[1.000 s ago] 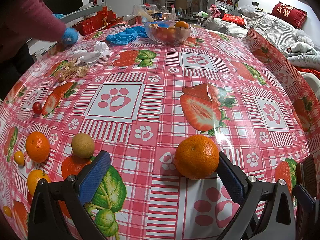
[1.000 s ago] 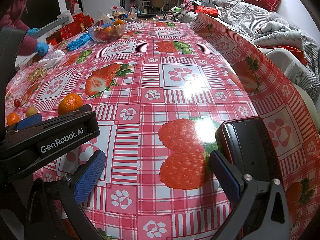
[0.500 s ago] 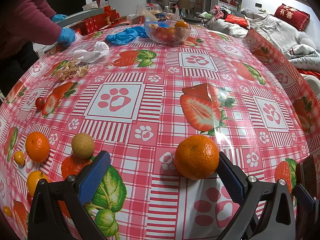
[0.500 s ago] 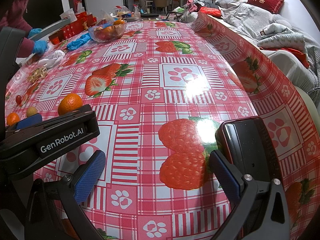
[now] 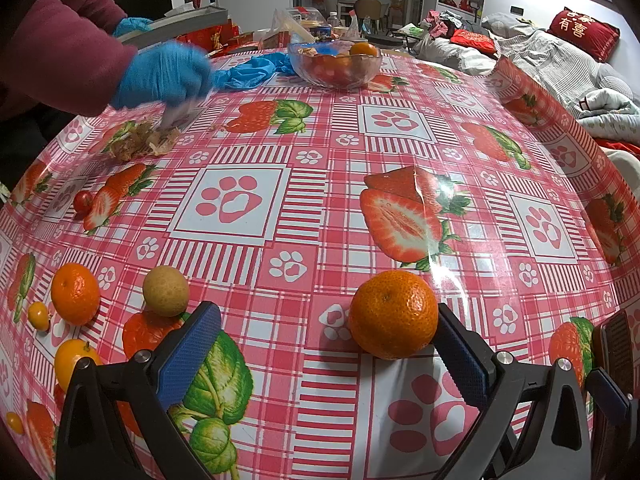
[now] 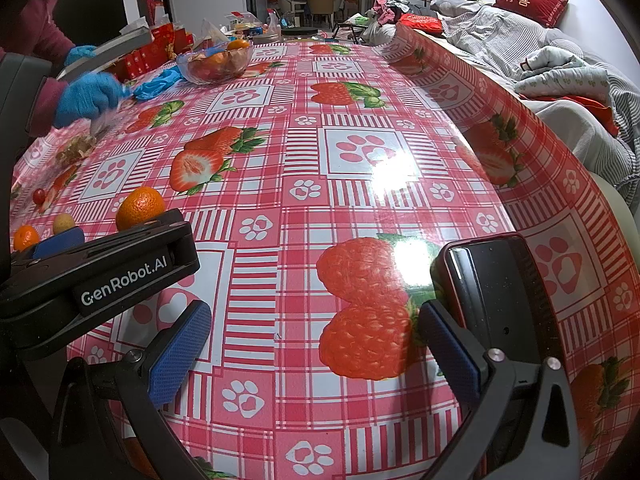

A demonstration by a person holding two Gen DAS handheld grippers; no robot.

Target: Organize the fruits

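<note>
My left gripper (image 5: 326, 354) stands open low over the table. A mandarin (image 5: 393, 314) rests on the cloth between its fingers, close against the right pad. To the left lie a brown longan (image 5: 166, 290), another mandarin (image 5: 75, 293), small kumquats (image 5: 39, 315) and a cherry tomato (image 5: 83, 201). A glass bowl (image 5: 335, 65) with fruit stands at the far side. My right gripper (image 6: 314, 352) is open with nothing between its fingers; a black phone (image 6: 494, 284) lies by its right finger. The same mandarin (image 6: 140, 208) shows beyond the left gripper's body (image 6: 96, 276).
A person's blue-gloved hand (image 5: 162, 72) works over a heap of peels (image 5: 140, 142) at the table's far left. Blue gloves (image 5: 248, 73) lie beside the bowl. The red strawberry tablecloth (image 5: 320, 208) curls up along the right edge, with bedding (image 6: 540, 52) beyond.
The gloved hand has swung in from the far left edge down over the peel heap. Both grippers and the mandarin stay where they were.
</note>
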